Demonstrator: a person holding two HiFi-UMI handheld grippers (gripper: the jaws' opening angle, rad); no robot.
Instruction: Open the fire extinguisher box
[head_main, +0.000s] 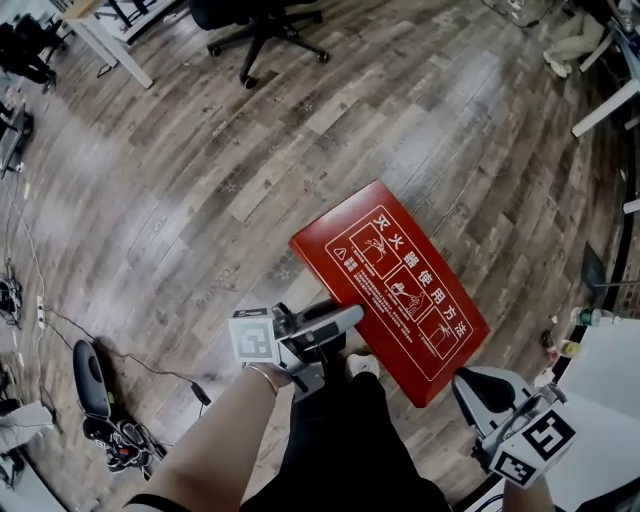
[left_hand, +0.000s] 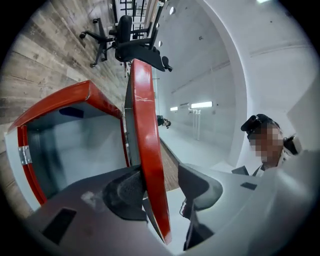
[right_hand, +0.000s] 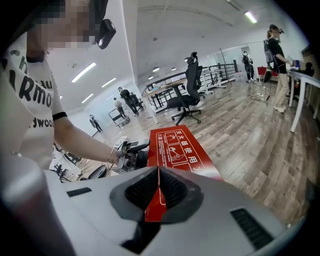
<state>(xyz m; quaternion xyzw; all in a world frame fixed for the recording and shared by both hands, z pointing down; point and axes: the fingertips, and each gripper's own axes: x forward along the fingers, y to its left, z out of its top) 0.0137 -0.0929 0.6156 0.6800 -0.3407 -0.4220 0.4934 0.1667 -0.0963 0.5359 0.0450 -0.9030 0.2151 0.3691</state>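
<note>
Grey-brown plank floor (head_main: 200, 200) spreads wide and bare beyond both sets of jaws. An office chair (head_main: 262, 25) stands far past them, a white desk leg (head_main: 605, 108) is off to the right, and cables (head_main: 120, 352) trail well to the left. The fire extinguisher box (left_hand: 65, 97) shows its red-framed, grey-lined opening just left of the left gripper (head_main: 350, 318). Its red lid (head_main: 390, 285), printed with white instruction panels, is swung away from that frame. The lid's free edge runs straight in between this gripper's jaws, which stand partly apart: the left pad lies against the lid's face and the right pad stands off it with a clear gap. The right gripper (right_hand: 159, 180) hangs near the lid's near right corner, beside a white table (head_main: 610, 380). Its pads meet at the tips, and a red sliver of lid shows in the slit behind them; whether they pinch the lid I cannot tell
</note>
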